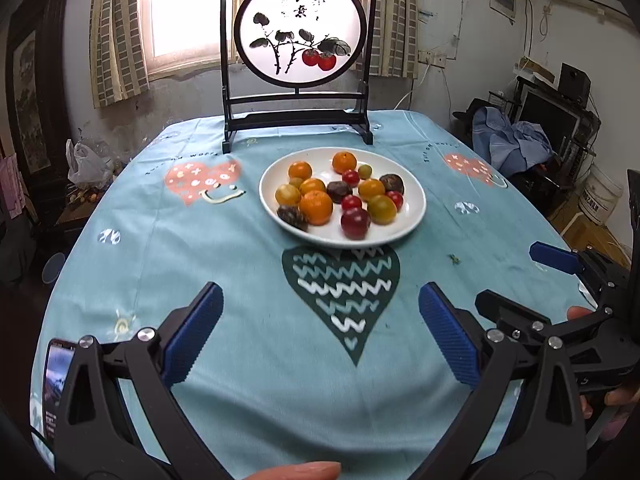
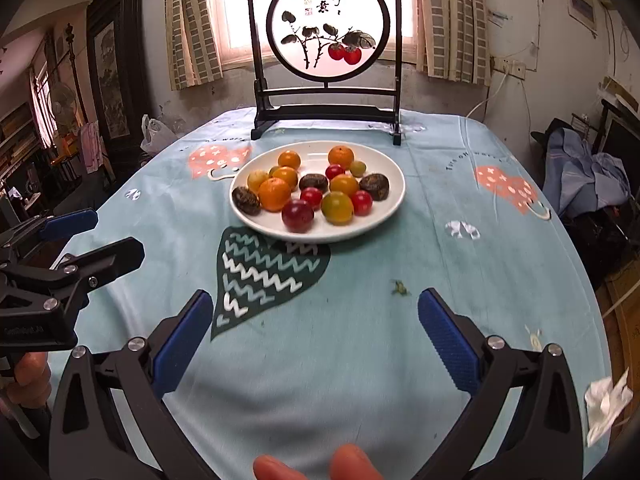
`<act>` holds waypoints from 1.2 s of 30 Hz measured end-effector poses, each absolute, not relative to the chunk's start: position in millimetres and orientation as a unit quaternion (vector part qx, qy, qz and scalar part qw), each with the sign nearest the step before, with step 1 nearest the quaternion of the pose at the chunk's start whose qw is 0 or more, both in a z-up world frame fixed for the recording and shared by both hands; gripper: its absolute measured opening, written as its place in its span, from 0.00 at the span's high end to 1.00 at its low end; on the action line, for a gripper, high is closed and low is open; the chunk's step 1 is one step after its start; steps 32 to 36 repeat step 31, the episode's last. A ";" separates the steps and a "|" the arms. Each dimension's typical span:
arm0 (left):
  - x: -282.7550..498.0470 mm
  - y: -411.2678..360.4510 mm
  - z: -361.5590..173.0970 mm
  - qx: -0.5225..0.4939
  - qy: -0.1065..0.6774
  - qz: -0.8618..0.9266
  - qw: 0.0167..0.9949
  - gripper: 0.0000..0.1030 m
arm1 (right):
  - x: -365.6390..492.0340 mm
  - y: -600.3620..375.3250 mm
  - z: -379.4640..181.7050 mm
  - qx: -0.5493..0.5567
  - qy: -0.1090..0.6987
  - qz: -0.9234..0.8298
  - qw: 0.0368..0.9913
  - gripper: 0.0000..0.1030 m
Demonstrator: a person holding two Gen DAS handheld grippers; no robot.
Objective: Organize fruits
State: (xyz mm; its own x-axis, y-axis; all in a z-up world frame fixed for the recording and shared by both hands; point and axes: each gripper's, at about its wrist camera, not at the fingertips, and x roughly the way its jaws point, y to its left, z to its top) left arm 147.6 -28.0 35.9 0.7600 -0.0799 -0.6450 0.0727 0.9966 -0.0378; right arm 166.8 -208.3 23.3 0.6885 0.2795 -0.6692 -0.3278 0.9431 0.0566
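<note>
A white plate (image 1: pixel 412 216) (image 2: pixel 390 204) in the middle of the table holds several small fruits: oranges (image 1: pixel 316 207) (image 2: pixel 274 194), red tomatoes (image 1: pixel 354 223) (image 2: pixel 297 215), yellow-green ones (image 1: pixel 382 209) (image 2: pixel 337 208) and dark wrinkled ones (image 1: pixel 292 217) (image 2: pixel 245 200). My left gripper (image 1: pixel 320 328) stands open over bare cloth, well short of the plate, nothing between its blue pads. My right gripper (image 2: pixel 316 330) is open too, likewise back from the plate and holding nothing. Each gripper shows at the edge of the other's view.
A blue-green tablecloth (image 1: pixel 160 264) (image 2: pixel 460 280) with heart prints covers the table. A dark framed round painting screen (image 1: pixel 300 52) (image 2: pixel 326 44) stands behind the plate. A phone (image 1: pixel 56 376) lies at the near left edge, a crumpled tissue (image 2: pixel 606 404) at the near right. A green scrap (image 2: pixel 400 288) lies on the cloth.
</note>
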 end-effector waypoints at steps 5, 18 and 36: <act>125.1 -28.0 31.6 -0.002 0.346 -0.040 0.937 0.03 | 149.6 -215.3 18.2 -0.031 0.360 0.158 0.919 0.01; 114.1 -28.9 28.8 -0.002 0.350 -0.041 0.936 0.03 | 134.8 -222.5 11.7 -0.023 0.367 0.152 0.917 0.01; 120.2 -25.1 24.6 -0.009 0.351 -0.031 0.936 0.03 | 137.2 -221.9 12.1 -0.019 0.369 0.153 0.917 0.01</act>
